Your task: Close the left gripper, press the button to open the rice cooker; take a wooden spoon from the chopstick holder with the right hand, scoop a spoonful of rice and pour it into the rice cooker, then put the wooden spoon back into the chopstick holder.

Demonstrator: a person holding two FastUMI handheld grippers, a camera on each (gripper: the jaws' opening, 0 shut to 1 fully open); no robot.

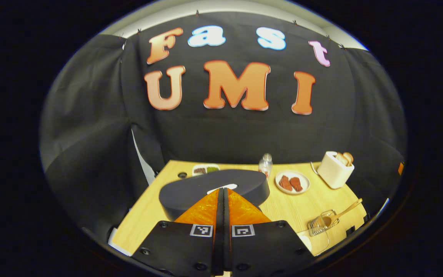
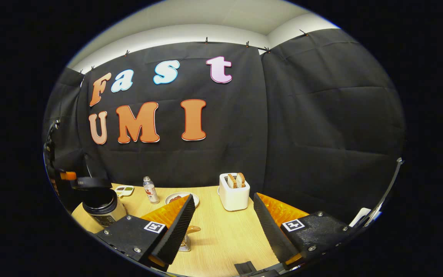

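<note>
The black-lidded rice cooker [image 1: 190, 192] lies right under my left gripper [image 1: 223, 190]. The gripper is shut, its fingers pressed together with nothing between them. Their tips sit at the white button [image 1: 225, 187] on the lid. The lid is down. A wooden spoon [image 1: 344, 212] leans in the wire chopstick holder [image 1: 321, 224] at the right front. In the right gripper view my right gripper [image 2: 223, 198] stands open above the table. The spoon [image 2: 192, 229] and holder [image 2: 185, 246] peek out behind its left finger. The cooker [image 2: 102, 209] is at the far left, under the left gripper [image 2: 89, 182].
A white toaster [image 1: 335, 169] with bread stands at the back right, a plate of red meat [image 1: 292, 182] beside it. A small bottle [image 1: 265, 165] and a little dish [image 1: 205, 169] sit at the back. A clear container [image 1: 313, 240] stands near the front edge.
</note>
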